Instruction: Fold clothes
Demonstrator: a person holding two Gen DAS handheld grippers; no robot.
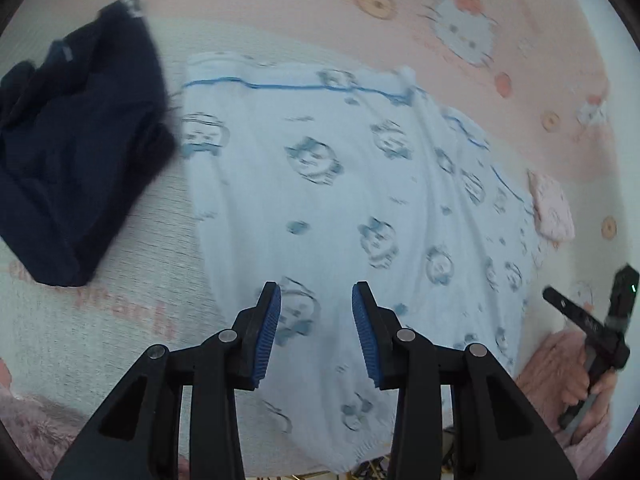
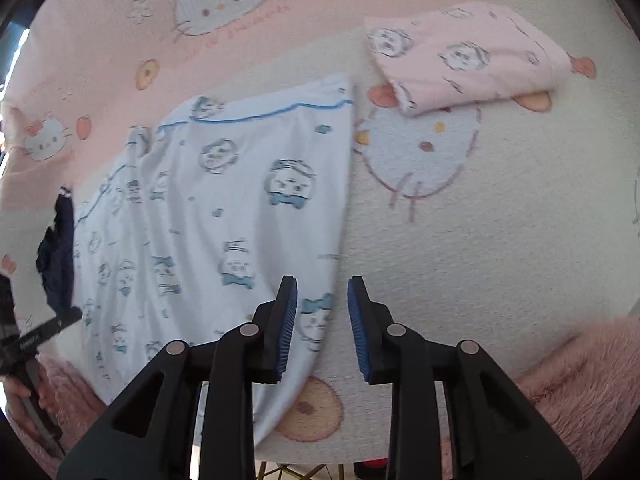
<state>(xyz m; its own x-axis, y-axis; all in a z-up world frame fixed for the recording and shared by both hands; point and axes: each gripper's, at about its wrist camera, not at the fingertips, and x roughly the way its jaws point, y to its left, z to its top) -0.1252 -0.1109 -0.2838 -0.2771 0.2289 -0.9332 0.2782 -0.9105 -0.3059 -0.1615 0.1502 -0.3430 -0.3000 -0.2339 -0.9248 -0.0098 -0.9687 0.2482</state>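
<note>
1. While both point steeply down, left gripper (image 1: 316, 332) and right gripper (image 2: 322, 328) stand parted, gripping nothing.
2. Pale blue printed garment (image 1: 340, 200) lies spread on the cartoon-cat blanket (image 2: 460, 260); right gripper hovers at its right edge.
3. Dark navy garment (image 1: 76, 160) bunched at its left.
4. Farther right, folded pink cloth (image 2: 468, 56).
</note>
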